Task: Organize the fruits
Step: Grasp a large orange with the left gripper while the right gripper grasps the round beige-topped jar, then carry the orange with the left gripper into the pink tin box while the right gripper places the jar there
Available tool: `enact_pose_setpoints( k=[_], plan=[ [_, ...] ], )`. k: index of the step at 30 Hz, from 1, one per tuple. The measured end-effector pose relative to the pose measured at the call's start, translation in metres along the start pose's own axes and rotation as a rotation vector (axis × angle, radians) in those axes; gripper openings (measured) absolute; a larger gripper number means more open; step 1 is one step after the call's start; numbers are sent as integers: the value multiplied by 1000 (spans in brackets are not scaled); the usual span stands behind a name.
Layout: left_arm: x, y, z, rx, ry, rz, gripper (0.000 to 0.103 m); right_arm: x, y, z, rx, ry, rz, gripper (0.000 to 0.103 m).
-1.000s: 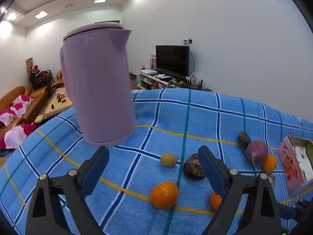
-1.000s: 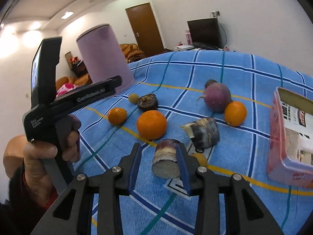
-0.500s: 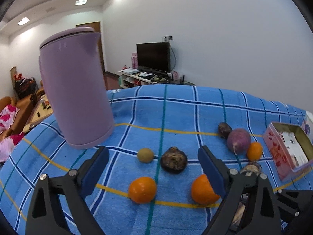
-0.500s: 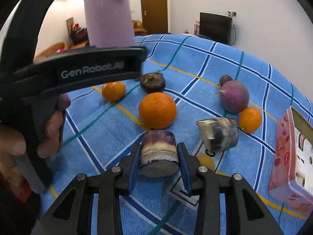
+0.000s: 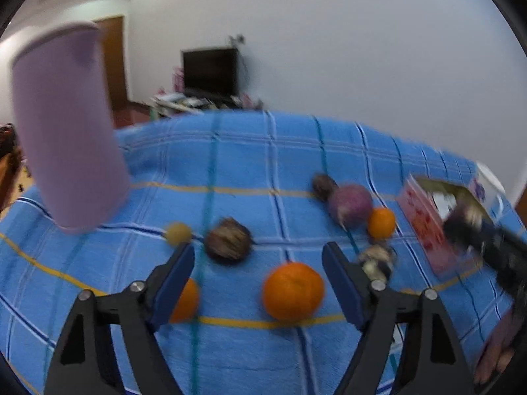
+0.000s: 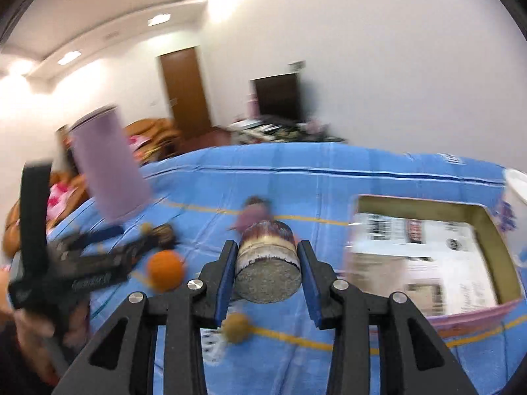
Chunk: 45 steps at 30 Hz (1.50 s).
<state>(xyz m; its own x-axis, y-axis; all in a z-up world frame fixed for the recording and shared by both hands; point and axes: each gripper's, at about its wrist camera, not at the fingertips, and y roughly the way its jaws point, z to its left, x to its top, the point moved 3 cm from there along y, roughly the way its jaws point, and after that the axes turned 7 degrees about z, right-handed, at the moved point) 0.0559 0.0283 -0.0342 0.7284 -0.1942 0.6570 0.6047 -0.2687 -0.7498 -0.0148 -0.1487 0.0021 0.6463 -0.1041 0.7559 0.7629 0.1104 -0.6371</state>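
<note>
My right gripper is shut on a short sugarcane piece with purple skin, held in the air above the blue cloth, just left of the pink open box. My left gripper is open and empty, low over the cloth, with a large orange between its fingers. A smaller orange lies behind the left finger. A dark passion fruit, a small yellow fruit, a purple radish, a small orange and another cane piece lie beyond.
A tall lilac kettle stands at the left of the table. The blue checked cloth covers the table. The pink box sits at the right edge, with a white container behind it. The views are motion-blurred.
My right gripper lifted the sugarcane piece off the cloth and swung right toward the pink box. My left gripper moved right and forward, so the large orange now lies between its fingers.
</note>
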Motion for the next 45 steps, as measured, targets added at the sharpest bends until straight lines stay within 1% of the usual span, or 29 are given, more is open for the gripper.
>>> enact_pose_setpoints(
  k=[1, 2, 4, 5, 6, 8, 9, 11, 16, 18, 21, 23, 27, 30, 34, 39, 42, 45],
  plan=[
    [-2, 5, -7, 4, 28, 22, 78, 1, 0, -7, 1, 33, -1, 39],
    [-4, 10, -14, 20, 60, 34, 73, 2, 2, -14, 14, 70, 6, 39],
    [-8, 15, -23, 54, 105, 51, 71, 3, 7, -17, 23, 101, 24, 39],
    [-11, 20, -28, 74, 129, 72, 67, 2, 6, -19, 23, 106, 29, 39],
    [-12, 25, -29, 78, 136, 100, 60, 2, 8, -20, 22, 109, 33, 39],
    [-13, 30, -27, 46, 122, 138, 53, 2, 8, -26, 21, 112, 33, 39],
    [-13, 32, -25, 31, 107, 148, 51, 3, 9, -26, 18, 110, 34, 39],
    [-12, 31, -20, 17, 84, 153, 51, 1, 5, -21, 11, 106, 39, 39],
    [-12, 29, -19, 35, 73, 133, 49, -6, 7, -22, 3, 106, 46, 39],
    [-8, 23, -17, 37, 57, 91, 49, -6, 5, -23, -5, 102, 30, 39],
    [-3, 8, -16, 66, 43, -9, 49, -4, -1, -24, -16, 99, 5, 40],
    [-1, 1, -16, 72, 31, -48, 49, -4, -2, -25, -16, 101, 0, 40],
    [1, -5, -21, 49, 1, -62, 49, -1, -6, -31, -14, 105, -11, 39],
    [2, -8, -34, 51, 25, -70, 49, 1, -10, -42, -38, 110, -20, 39],
    [1, -15, -57, 24, 66, -81, 49, 4, -18, -69, -50, 158, -34, 39],
    [2, -15, -90, -23, 112, -76, 49, 1, -27, -104, -130, 168, -37, 39],
    [6, -13, -109, -42, 122, -73, 49, -2, -36, -127, -208, 156, -44, 39],
    [11, -12, -132, -74, 135, -74, 49, -4, -40, -147, -240, 168, -41, 39]
  ],
)
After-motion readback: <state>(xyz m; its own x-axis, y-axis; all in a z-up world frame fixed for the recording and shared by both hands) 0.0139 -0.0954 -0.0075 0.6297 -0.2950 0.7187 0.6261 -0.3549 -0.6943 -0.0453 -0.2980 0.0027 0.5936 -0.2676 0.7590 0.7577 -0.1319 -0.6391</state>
